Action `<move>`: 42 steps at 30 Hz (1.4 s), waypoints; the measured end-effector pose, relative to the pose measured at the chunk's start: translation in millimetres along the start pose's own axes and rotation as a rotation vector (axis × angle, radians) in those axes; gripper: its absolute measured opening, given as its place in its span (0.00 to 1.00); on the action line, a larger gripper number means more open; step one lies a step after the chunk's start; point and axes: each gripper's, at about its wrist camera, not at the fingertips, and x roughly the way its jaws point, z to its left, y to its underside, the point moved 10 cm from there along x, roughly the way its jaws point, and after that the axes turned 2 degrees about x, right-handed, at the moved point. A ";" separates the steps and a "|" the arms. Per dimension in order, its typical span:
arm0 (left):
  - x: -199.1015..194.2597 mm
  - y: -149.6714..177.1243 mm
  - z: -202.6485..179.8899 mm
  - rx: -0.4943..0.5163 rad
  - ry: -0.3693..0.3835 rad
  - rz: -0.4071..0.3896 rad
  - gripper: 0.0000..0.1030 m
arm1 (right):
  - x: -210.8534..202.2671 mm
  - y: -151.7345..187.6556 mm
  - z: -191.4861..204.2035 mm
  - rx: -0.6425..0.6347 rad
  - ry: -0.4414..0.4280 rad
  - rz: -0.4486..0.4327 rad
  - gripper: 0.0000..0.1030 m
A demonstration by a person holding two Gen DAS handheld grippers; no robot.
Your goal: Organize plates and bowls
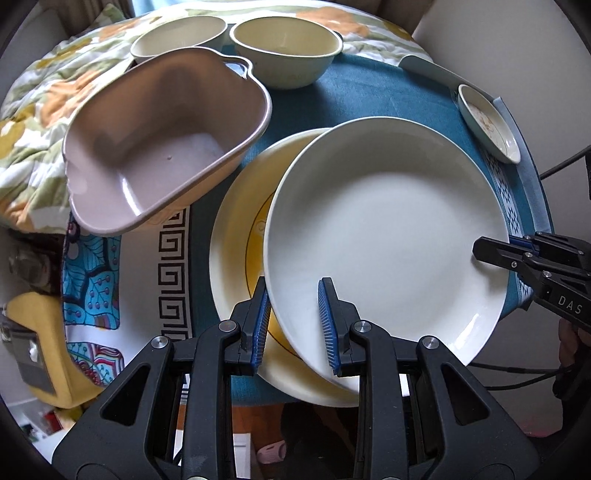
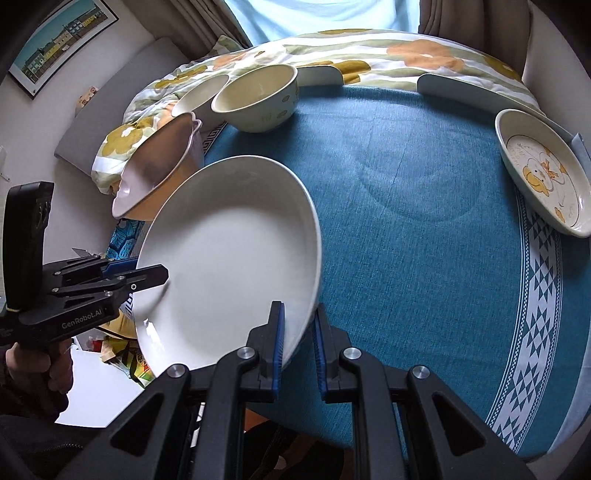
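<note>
Round table under a teal woven tablecloth (image 2: 424,192) with a white geometric border. Behind it, a floral quilt in orange and olive (image 2: 369,62). Daylight through a curtained window (image 2: 325,14). White wall, framed picture of yellow buildings (image 2: 61,40). Grey cushioned bench (image 2: 122,92) below.

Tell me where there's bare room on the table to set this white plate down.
Widest free patch: the teal cloth between the cream bowl, the duck plate and the white plate, running to the near patterned border. Crowded: the left side, where the pink dish, two cream bowls and the yellow plate cluster.
</note>
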 end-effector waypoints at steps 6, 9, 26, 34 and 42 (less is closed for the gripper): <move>12.2 -3.7 -4.1 0.022 -0.030 0.013 0.22 | 3.9 0.7 -3.0 0.000 0.014 0.007 0.13; 14.4 -5.8 -5.9 0.036 -0.050 0.008 0.22 | 4.6 -0.2 -4.6 0.008 0.011 0.008 0.13; 15.6 -12.8 -10.5 0.220 -0.280 -0.028 0.22 | 14.2 -2.1 5.1 -0.100 0.095 0.053 0.14; 11.7 -9.3 -7.9 0.263 -0.335 -0.042 0.22 | 18.1 -3.5 11.0 -0.167 0.168 0.059 0.15; 8.7 -5.6 -5.9 0.260 -0.343 -0.048 0.22 | 20.5 -4.4 14.5 -0.216 0.247 0.064 0.16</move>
